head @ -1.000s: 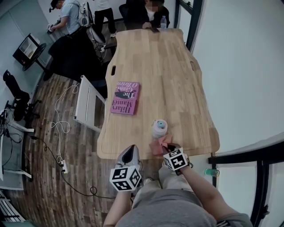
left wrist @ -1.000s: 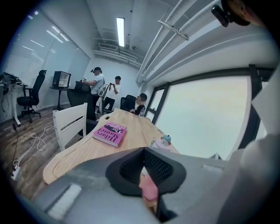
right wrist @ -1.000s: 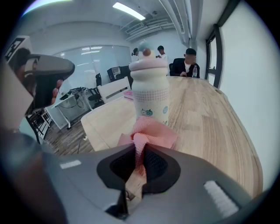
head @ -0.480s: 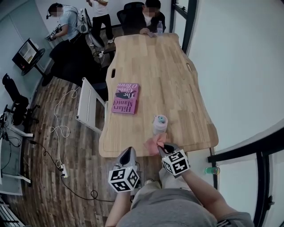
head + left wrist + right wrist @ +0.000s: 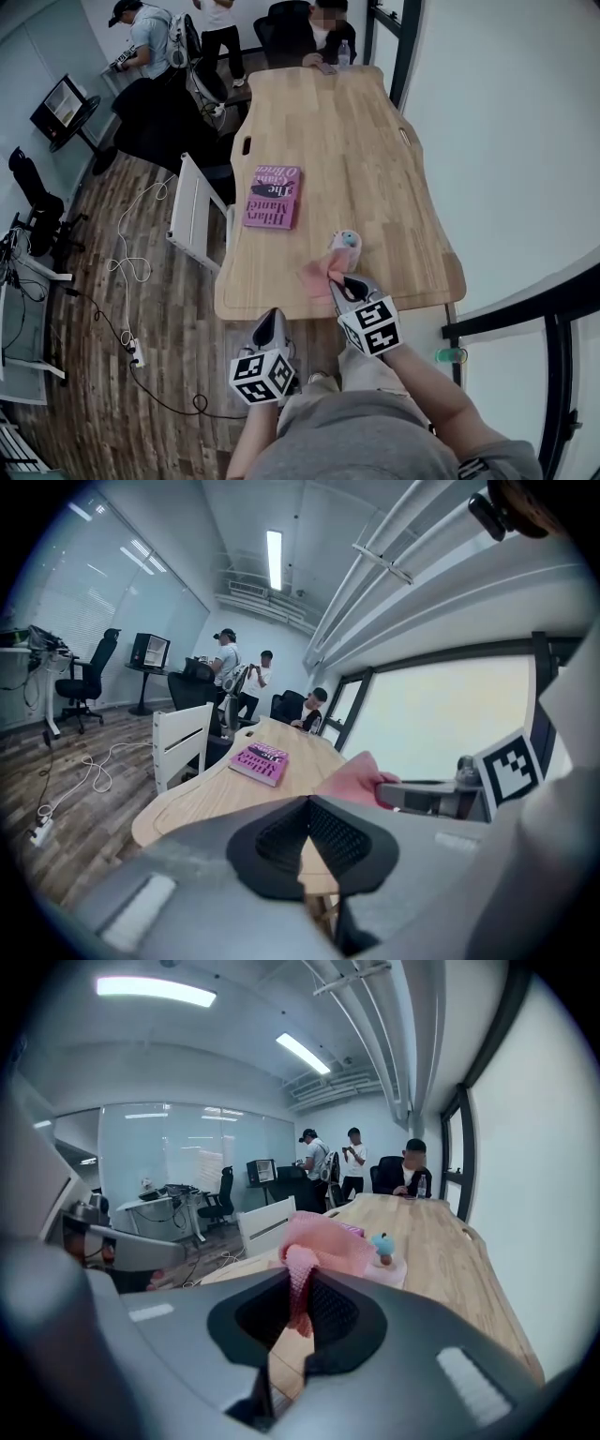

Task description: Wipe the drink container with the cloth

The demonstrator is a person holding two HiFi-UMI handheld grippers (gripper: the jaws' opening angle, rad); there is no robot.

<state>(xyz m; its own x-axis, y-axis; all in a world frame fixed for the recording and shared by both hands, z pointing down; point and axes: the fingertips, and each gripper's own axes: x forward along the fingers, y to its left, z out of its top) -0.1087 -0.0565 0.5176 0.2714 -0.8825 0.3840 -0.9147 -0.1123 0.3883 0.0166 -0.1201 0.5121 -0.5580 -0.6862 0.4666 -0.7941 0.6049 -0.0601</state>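
Long wooden table (image 5: 375, 141) fills most of the office, with a pink book (image 5: 273, 197) lying on its left side. The drink container (image 5: 344, 246) stands upright near the front edge. The right gripper (image 5: 339, 281) sits just in front of it, jaws clamped on the bunched pink cloth (image 5: 317, 274) right beside the container. The left gripper (image 5: 271, 319) hangs off the table edge, jaws together, nothing in them.
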